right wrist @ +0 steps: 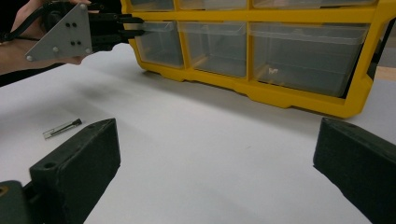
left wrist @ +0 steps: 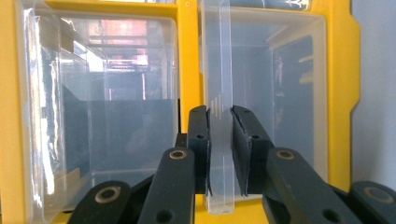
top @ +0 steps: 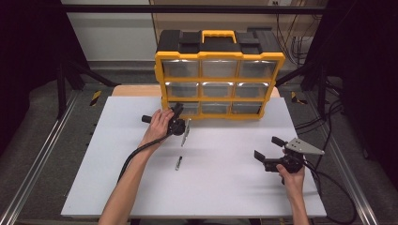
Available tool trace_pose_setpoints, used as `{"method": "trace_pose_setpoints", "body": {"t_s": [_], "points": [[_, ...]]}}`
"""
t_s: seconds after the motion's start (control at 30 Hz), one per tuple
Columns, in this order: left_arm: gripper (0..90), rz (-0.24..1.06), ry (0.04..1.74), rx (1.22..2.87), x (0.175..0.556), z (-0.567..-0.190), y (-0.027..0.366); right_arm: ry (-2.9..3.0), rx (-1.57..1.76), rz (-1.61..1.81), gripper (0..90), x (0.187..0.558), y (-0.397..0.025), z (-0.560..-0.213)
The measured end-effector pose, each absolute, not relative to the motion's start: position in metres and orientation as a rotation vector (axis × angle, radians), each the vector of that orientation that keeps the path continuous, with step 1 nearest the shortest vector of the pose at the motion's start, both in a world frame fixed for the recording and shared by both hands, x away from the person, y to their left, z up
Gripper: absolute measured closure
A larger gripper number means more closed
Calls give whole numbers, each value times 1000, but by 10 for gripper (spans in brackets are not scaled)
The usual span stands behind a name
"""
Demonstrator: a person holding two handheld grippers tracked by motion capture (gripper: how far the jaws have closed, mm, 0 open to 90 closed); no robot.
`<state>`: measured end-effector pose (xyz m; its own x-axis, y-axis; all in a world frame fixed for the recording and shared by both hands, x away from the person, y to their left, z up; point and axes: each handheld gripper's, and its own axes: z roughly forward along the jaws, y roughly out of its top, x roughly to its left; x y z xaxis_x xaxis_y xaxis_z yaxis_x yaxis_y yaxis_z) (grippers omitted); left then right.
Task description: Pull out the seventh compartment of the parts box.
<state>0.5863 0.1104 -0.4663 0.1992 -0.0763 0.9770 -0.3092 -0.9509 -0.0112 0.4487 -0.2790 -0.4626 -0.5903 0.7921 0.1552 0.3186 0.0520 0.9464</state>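
Note:
A yellow and black organizer (top: 219, 77) with clear drawers stands at the back of the white table (top: 211, 197). My left gripper (top: 179, 109) reaches its bottom-left drawer (top: 188, 108). In the left gripper view the left gripper (left wrist: 220, 116) is shut on that drawer's clear handle tab (left wrist: 219, 84). The right gripper view shows the left gripper (right wrist: 140, 26) at the drawer (right wrist: 161, 44), whose front sits about level with its neighbours. My right gripper (top: 267, 147) hovers open over the table's right front, its jaws wide apart (right wrist: 217, 135) with nothing between them.
A small slim dark-tipped piece (top: 179, 162) lies loose on the table between the two hands, also seen in the right gripper view (right wrist: 62, 128). Metal rails and cables run along both sides of the table. The organizer's yellow frame (right wrist: 289, 95) rises ahead of the right gripper.

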Motion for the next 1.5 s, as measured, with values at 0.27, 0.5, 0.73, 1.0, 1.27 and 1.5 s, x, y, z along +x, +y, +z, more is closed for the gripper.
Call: {"method": "trace_pose_setpoints", "body": {"t_s": [0.27, 0.5, 0.73, 1.0, 1.27, 1.5], "points": [[774, 1832, -375, 2274, 579, -467, 112, 1930, 1111, 1554, 13, 449, -279, -463], [775, 1837, -388, 2258, 576, -469, 113, 1929, 1110, 1554, 13, 449, -279, -462], [775, 1840, -395, 2256, 569, -470, 114, 1930, 1111, 1554, 13, 449, -278, -462], [775, 1848, -404, 2244, 565, -471, 115, 1932, 1104, 1552, 13, 449, -278, -463], [775, 1851, -411, 2240, 560, -472, 115, 1932, 1099, 1551, 13, 449, -278, -463], [775, 1848, -413, 2230, 556, -472, 116, 1932, 1100, 1549, 13, 449, -277, -463]]}}
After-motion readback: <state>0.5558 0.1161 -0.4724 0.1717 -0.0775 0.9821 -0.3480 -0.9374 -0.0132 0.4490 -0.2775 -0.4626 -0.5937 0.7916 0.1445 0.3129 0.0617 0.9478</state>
